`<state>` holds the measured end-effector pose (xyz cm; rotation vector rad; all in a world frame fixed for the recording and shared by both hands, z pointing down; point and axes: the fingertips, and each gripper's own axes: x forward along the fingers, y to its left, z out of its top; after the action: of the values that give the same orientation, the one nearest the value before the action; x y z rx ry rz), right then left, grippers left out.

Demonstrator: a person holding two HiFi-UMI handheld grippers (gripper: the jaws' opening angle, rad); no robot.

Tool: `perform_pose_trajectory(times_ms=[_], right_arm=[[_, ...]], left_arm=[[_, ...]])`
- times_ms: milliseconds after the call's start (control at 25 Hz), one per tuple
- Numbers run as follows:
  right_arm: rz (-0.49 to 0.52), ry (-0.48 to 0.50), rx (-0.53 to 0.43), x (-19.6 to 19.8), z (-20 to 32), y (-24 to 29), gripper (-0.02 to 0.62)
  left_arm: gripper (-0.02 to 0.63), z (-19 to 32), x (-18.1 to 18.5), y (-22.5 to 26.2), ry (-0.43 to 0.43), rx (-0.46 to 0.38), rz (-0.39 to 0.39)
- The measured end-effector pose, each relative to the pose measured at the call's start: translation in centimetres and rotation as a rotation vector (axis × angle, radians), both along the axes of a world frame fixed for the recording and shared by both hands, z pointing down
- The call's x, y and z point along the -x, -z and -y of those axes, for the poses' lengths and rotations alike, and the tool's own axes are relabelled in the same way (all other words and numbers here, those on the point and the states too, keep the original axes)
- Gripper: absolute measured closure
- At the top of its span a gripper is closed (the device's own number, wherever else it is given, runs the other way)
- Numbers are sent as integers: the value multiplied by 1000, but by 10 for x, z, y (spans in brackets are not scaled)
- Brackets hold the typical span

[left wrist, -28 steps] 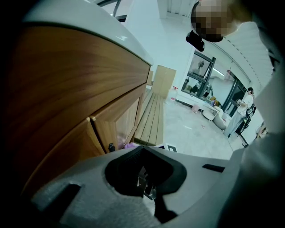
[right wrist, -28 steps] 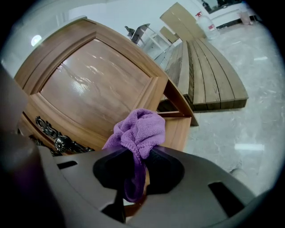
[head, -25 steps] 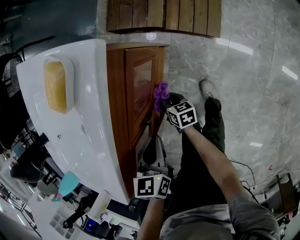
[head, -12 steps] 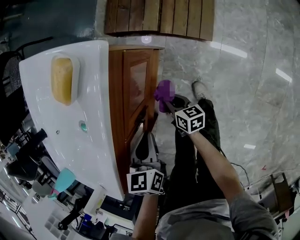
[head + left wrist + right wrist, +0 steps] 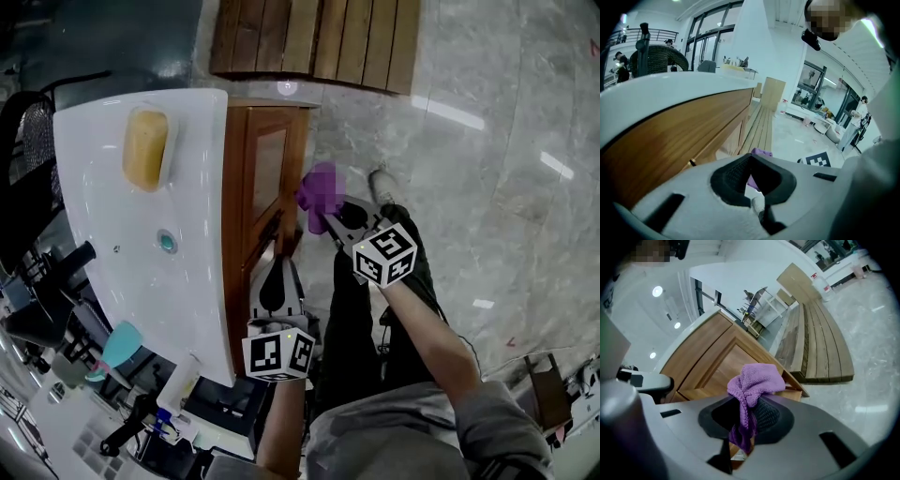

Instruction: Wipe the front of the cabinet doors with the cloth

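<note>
Your right gripper (image 5: 747,417) was clamped on the purple cloth (image 5: 757,380), whose bunched end stood up above the jaws. From the head view the cloth (image 5: 321,186) hung just beside the front of the wooden cabinet (image 5: 267,178), near the cabinet's far corner; whether it touched the door could not be told. Your left gripper (image 5: 752,176) sat lower along the same front, near the cabinet's near edge, its jaws a narrow gap apart with nothing between them. On the white vanity top (image 5: 131,281), the recessed tray (image 5: 170,141) at the far end held a yellow sponge (image 5: 145,150). A teal drain plug (image 5: 167,242) sat near the middle of the top.
</note>
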<state>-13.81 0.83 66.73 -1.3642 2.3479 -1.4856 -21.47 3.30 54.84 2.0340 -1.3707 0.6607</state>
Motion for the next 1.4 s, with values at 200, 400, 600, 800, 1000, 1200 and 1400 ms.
perform_pose_trajectory(times_ms=[200, 400, 600, 800, 1000, 1200, 1400], right_arm=[[43, 44, -84, 5, 2, 44, 517], [86, 93, -164, 13, 11, 78, 517], [119, 99, -204, 18, 26, 95, 517], [139, 109, -229, 28, 45, 101, 517], [148, 129, -226, 42, 57, 99, 517], [163, 145, -228, 54, 67, 99, 517], [172, 133, -211, 60, 73, 99, 517]], left_arm=[[598, 6, -6, 21, 16, -27, -6], [598, 8, -6, 32, 42, -35, 1], [598, 11, -3, 37, 54, -40, 10], [598, 16, -1, 35, 63, -41, 17], [598, 19, 0, 32, 70, -30, 24], [598, 22, 3, 31, 78, -22, 29], [598, 22, 5, 28, 79, -13, 30]])
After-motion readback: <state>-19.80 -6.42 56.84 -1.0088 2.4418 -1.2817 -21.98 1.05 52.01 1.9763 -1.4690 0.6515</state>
